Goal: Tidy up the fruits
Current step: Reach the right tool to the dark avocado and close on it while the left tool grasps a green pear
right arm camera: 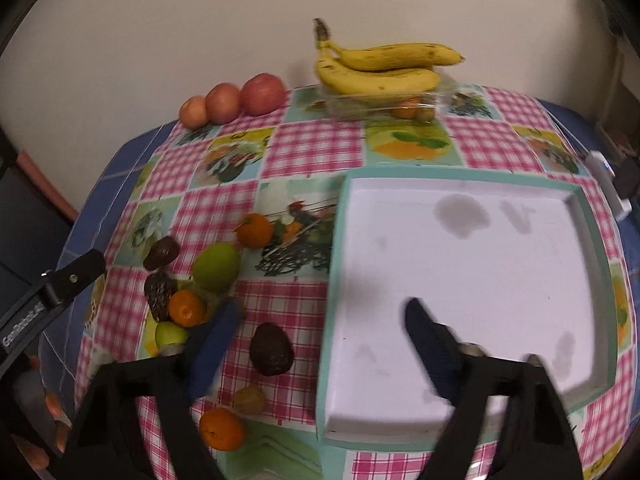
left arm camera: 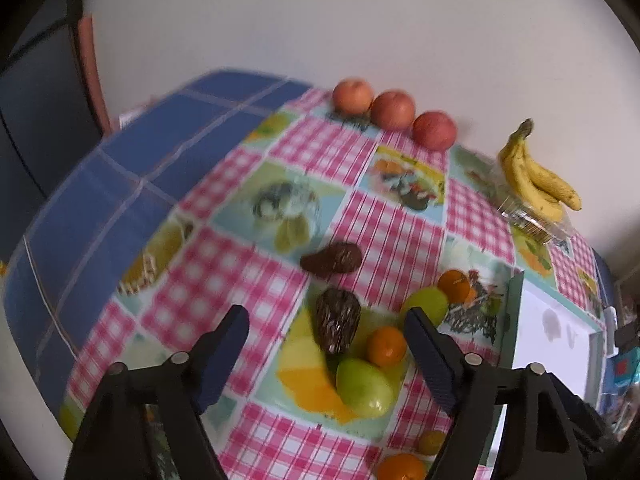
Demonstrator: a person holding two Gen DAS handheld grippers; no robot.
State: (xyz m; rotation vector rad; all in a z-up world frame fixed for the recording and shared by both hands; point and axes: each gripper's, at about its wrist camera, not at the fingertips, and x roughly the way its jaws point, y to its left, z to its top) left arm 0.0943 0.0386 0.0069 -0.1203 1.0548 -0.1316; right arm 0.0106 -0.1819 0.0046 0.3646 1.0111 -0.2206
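Note:
My left gripper [left arm camera: 326, 320] is open and empty above a dark avocado [left arm camera: 337, 319], with a second avocado [left arm camera: 332, 260] beyond it. A green fruit [left arm camera: 364, 388], a tangerine [left arm camera: 386, 346], another green fruit [left arm camera: 426, 304] and a tangerine [left arm camera: 454, 285] lie to its right. My right gripper [right arm camera: 320, 316] is open and empty, over the left edge of a white tray [right arm camera: 460, 264]. A dark avocado [right arm camera: 271, 349] lies between its fingers. Three apples [right arm camera: 234, 101] and bananas [right arm camera: 380, 66] sit at the far edge.
The bananas rest on a clear plastic box [right arm camera: 384, 106]. A small yellowish fruit [right arm camera: 249, 400] and a tangerine [right arm camera: 221, 429] lie near the table's front. The left gripper [right arm camera: 60, 284] shows at the left of the right wrist view. The wall is behind the table.

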